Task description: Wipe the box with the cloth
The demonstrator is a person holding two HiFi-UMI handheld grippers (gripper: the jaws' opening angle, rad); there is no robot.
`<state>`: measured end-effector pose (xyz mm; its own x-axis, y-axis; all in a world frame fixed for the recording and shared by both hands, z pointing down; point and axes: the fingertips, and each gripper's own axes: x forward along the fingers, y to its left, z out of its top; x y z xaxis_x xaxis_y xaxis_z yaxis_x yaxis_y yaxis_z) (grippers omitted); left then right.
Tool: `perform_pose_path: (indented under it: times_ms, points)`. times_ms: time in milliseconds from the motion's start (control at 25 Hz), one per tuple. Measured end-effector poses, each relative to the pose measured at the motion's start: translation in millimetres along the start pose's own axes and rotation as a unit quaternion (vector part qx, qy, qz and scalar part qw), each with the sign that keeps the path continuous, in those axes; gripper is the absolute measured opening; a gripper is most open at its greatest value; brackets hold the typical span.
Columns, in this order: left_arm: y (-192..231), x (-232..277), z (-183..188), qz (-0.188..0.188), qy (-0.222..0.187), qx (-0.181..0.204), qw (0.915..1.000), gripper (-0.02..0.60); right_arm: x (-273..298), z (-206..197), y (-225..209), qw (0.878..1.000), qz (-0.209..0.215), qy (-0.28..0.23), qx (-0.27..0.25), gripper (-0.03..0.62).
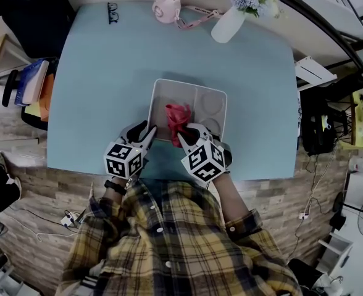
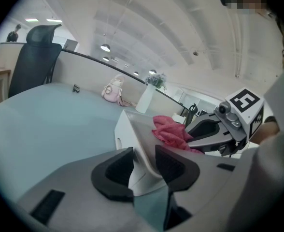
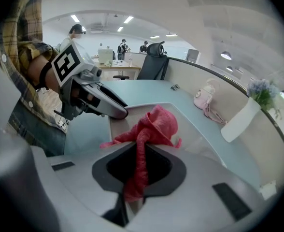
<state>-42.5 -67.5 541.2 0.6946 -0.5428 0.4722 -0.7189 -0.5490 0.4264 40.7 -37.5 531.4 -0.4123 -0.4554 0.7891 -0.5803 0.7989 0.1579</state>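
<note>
on the table, left tool clamps the box rim; right tool pinches the cloth; wiping stage, likely sweep inside next.

— What sort of place is shown?

— An open-plan office is indicated. A pale blue table is bounded by a low partition, and a black swivel chair is parked beside it.

— What else is seen?

— Ceiling strip lights are seen, people are standing at further desks, and folders are stacked nearby.
</note>
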Motion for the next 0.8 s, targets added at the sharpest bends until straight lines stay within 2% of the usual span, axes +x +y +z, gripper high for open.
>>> perform_pose_path:
  times_ms: [400,800]
  points:
    - [-1,1,0,0.002,-0.001,-0.002,1.0000,0.140,-17,-20,-9,1.000,-0.021,0.017,-0.008,0.046]
    - [0,0,0,0.004,-0.001,-0.001,1.0000,0.140,-31,-39,-20,0.999,-0.041,0.022,0.026,0.046]
